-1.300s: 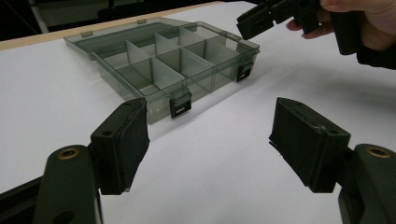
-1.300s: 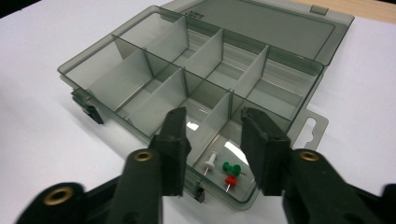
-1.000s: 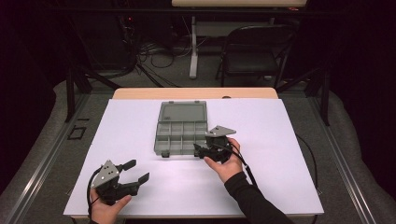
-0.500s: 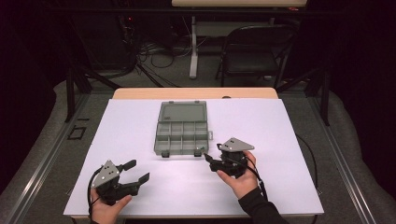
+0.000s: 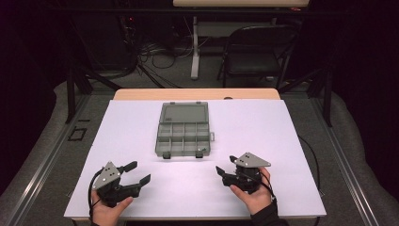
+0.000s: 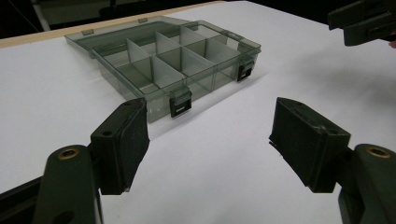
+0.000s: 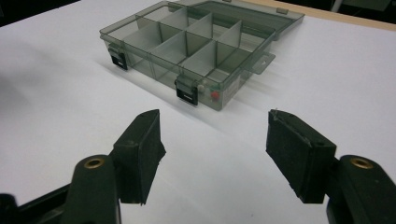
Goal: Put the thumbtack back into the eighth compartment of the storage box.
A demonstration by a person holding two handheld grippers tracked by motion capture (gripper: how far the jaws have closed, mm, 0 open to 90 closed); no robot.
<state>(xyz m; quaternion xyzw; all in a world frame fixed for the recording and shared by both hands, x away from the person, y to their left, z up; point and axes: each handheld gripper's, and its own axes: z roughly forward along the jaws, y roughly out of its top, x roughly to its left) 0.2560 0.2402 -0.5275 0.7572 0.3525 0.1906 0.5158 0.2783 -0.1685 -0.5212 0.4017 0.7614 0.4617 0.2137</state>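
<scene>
A smoky grey compartment box (image 5: 183,139) lies open in the middle of the white table, its lid (image 5: 183,113) folded flat behind it. Two black latches hang on its near side. In the right gripper view, a small white bead (image 7: 201,87) and a red bead (image 7: 215,95) lie in the corner compartment of the box (image 7: 196,46). My left gripper (image 5: 141,171) rests near the front left, open and empty (image 6: 210,140), facing the box (image 6: 177,60). My right gripper (image 5: 225,164) hovers in front of the box at its right; its jaws have just been opening, with nothing between them (image 7: 215,140).
The white sheet (image 5: 282,141) covers a wooden table whose far edge (image 5: 197,94) shows behind the box. A black chair (image 5: 256,52) and floor cables stand beyond. The right gripper's jaws (image 6: 364,21) appear at the top right of the left gripper view.
The right gripper has drawn back from the box's front right corner toward the near edge and slightly right, with its jaws wider. The left gripper has stayed put.
</scene>
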